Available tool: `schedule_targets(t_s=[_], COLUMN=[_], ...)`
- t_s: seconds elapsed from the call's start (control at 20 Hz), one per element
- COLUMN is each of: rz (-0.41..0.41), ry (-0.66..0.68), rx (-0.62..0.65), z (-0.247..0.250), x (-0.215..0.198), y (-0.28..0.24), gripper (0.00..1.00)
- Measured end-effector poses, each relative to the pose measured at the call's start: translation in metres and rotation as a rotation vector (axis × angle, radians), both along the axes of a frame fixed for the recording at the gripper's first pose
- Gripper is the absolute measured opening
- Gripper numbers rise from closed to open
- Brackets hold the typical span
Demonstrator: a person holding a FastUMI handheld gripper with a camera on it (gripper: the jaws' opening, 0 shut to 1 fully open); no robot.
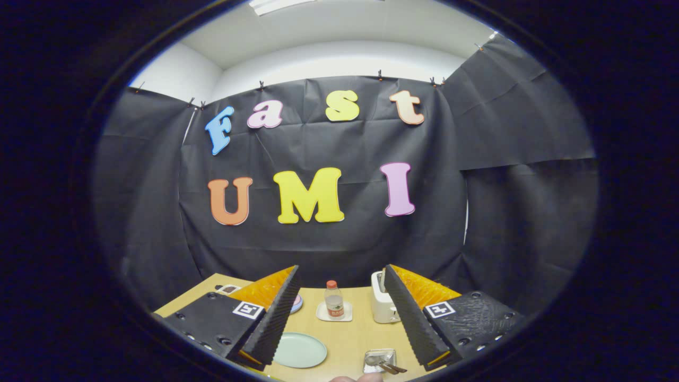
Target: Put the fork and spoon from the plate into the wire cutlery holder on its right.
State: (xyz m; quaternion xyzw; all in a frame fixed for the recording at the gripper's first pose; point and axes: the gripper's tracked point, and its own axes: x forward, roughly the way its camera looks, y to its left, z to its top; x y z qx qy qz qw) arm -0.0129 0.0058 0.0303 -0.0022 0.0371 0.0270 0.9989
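Tool [342, 318] spread wide, empty; pale green plate [299, 350] bare; cutlery handles in wire holder [380, 361].

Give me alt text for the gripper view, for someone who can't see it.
The gripper hangs open above a wooden table, nothing between its fingers. Ahead lie a round pale green plate, a metal cutlery holder with utensil handles sticking out, a small plastic bottle on a white coaster, and a white toaster.
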Motion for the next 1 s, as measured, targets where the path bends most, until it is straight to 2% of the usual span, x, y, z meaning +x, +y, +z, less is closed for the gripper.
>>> schedule_targets(t_s=[1.0], rz=[-0.003], ry=[-0.061], rx=[-0.001], z=[0.024], x=[-0.001], y=[0.002], gripper=[0.95])
